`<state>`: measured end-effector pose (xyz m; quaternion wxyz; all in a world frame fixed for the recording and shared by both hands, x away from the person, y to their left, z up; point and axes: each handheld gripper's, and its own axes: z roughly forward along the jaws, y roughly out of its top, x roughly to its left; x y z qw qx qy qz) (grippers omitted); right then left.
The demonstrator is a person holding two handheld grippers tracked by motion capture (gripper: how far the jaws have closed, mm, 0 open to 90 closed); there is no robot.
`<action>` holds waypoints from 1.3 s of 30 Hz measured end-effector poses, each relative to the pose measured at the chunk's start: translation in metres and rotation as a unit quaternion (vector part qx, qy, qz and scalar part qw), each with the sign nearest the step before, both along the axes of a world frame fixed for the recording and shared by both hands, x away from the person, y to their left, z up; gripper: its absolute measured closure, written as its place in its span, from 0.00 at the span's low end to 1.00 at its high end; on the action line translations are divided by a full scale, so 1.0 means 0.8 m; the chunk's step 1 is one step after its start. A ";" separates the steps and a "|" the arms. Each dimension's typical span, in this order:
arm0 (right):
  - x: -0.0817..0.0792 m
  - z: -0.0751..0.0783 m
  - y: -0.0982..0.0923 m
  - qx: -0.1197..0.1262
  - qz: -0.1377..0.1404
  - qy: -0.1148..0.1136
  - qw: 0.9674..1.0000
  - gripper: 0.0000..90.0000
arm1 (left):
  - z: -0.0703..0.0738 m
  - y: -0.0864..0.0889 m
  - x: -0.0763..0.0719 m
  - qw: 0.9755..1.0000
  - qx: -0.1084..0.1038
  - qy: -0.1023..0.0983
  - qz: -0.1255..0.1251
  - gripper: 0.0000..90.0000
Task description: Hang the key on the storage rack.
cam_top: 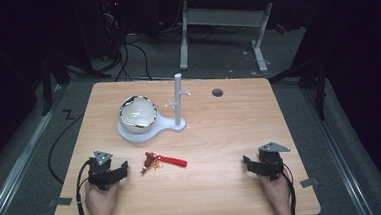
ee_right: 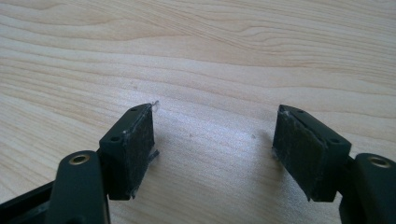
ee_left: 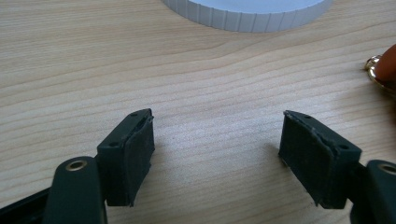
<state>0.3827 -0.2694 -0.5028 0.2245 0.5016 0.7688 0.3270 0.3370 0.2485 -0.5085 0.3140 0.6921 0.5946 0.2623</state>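
a red keychain (cam_top: 159, 162) lies on the wooden counter (cam_top: 220, 135) between two hand-held grippers, nearer the left gripper (cam_top: 123, 167), whose jaws gape wide and empty. the right gripper (cam_top: 246, 161) rests well apart, jaws equally wide over bare wood. behind stands a white stand (cam_top: 178, 105) holding a bowl (cam_top: 138, 113).

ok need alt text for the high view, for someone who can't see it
A person's two hands rest black grippers, left and right, fingers open, on a light wooden table. Between them, nearer the left, lies a red strap keychain with gold trinkets; behind it a white bowl sits on a white peg stand.
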 end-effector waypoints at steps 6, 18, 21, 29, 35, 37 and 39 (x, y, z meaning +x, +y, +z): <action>0.000 0.000 0.000 0.000 0.001 0.000 1.000 0.33 | 0.000 0.000 0.000 1.000 -0.001 0.000 -0.001 0.30; 0.000 0.000 0.000 0.000 0.000 0.000 1.000 0.33 | 0.000 0.000 0.000 1.000 -0.002 0.000 0.000 0.30; 0.000 0.000 0.000 0.000 0.000 0.000 1.000 0.33 | 0.000 0.000 0.000 1.000 -0.002 0.000 0.001 0.30; 0.000 0.000 0.000 0.000 0.000 0.000 1.000 0.33 | 0.000 -0.001 0.000 1.000 -0.001 0.001 0.000 0.29; 0.000 0.000 0.000 0.000 0.000 0.000 1.000 0.33 | 0.000 -0.001 0.000 1.000 -0.001 0.003 -0.003 0.27; 0.000 0.000 0.000 0.000 0.000 0.000 1.000 0.33 | 0.000 -0.001 0.000 1.000 0.000 0.003 -0.005 0.27; 0.000 0.000 0.000 0.000 0.000 0.000 1.000 0.33 | 0.000 -0.001 0.000 1.000 0.001 0.003 -0.005 0.26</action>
